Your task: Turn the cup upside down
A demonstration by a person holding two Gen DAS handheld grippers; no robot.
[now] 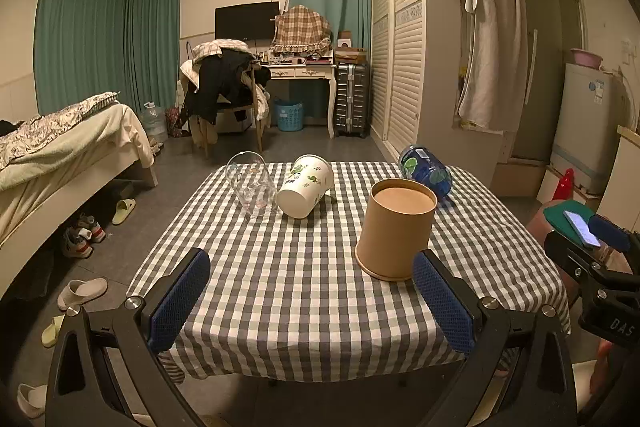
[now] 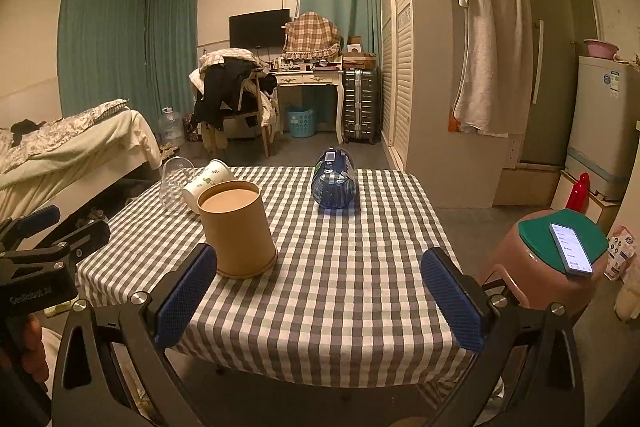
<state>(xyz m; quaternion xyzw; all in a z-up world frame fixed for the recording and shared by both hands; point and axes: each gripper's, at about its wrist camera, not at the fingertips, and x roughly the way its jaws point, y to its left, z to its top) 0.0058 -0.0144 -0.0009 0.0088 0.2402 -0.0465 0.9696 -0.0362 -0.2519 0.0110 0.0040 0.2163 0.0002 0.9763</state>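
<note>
A brown paper cup (image 1: 396, 229) stands upside down on the checked tablecloth (image 1: 304, 267), wide rim down; it also shows in the right wrist view (image 2: 238, 229). A white leaf-print cup (image 1: 306, 185) lies on its side at the far edge, next to a clear glass (image 1: 250, 183) also on its side. A blue cup (image 1: 426, 171) lies on its side at the far right. My left gripper (image 1: 312, 301) is open and empty over the near table edge, its right pad beside the brown cup. My right gripper (image 2: 320, 299) is open and empty, its left pad beside the brown cup.
A pink stool with a green top (image 2: 560, 235) and a phone (image 2: 570, 249) stands right of the table. A bed (image 1: 60, 155) is at the left with shoes (image 1: 80, 291) on the floor. A wardrobe (image 1: 404, 47) and a desk (image 1: 302, 75) stand behind.
</note>
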